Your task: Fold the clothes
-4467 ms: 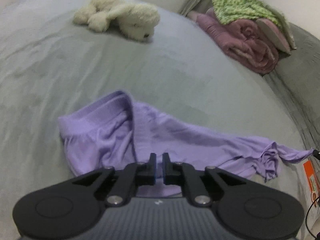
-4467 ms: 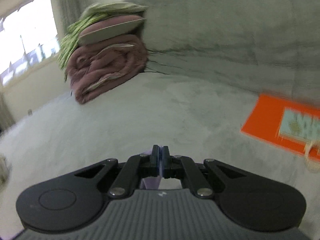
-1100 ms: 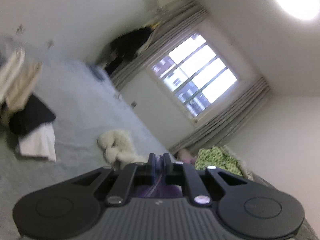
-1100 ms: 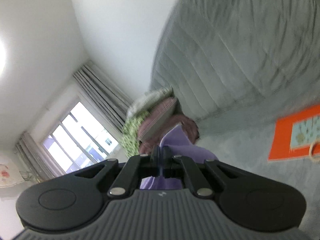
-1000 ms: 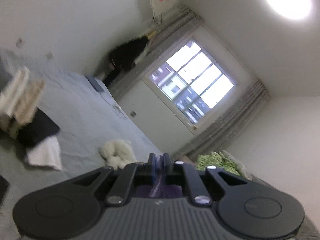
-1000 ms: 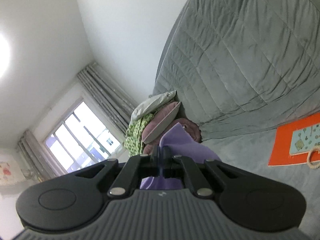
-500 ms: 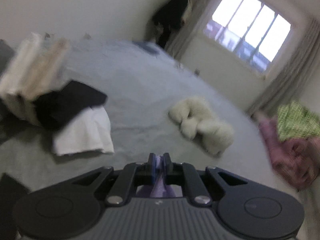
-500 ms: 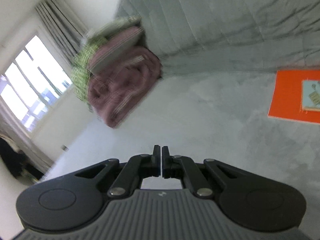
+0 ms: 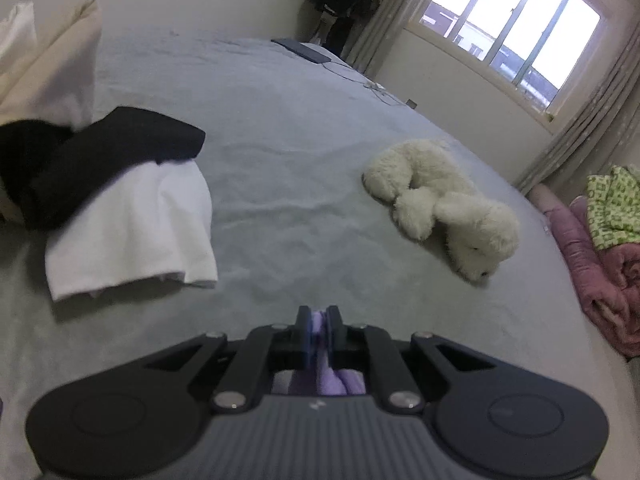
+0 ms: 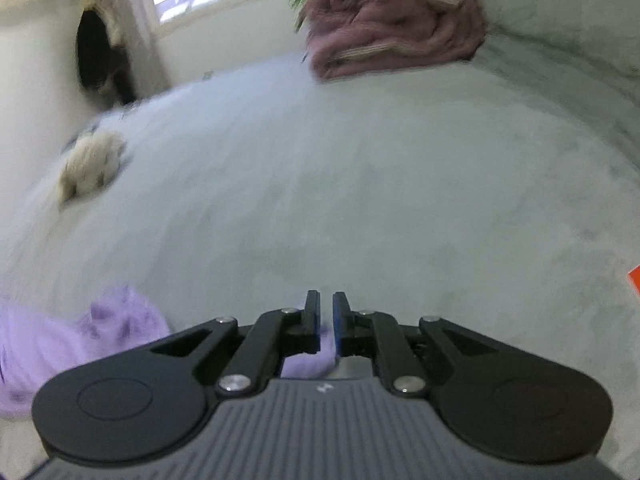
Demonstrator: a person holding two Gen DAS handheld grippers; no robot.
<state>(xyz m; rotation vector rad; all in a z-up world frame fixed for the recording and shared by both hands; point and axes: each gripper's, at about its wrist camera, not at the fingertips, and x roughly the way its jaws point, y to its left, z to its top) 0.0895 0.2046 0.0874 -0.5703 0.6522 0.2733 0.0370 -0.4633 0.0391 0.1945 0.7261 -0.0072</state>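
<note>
Our left gripper (image 9: 319,322) jaws pinch the purple garment (image 10: 80,336) low over the bed (image 9: 280,128), right gripper (image 10: 326,320) jaws look slightly parted, probably released, so one-sided tension could skew the fold.

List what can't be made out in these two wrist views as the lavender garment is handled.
- Lavender garment, left wrist view: mostly hidden behind the left gripper.
- Same garment, right wrist view: cut off at the left edge, blurred; whether the right gripper grips it is unclear.
- Stuffed toy, right wrist view: motion-blurred.
- Orange item: cut off at the right edge.
</note>
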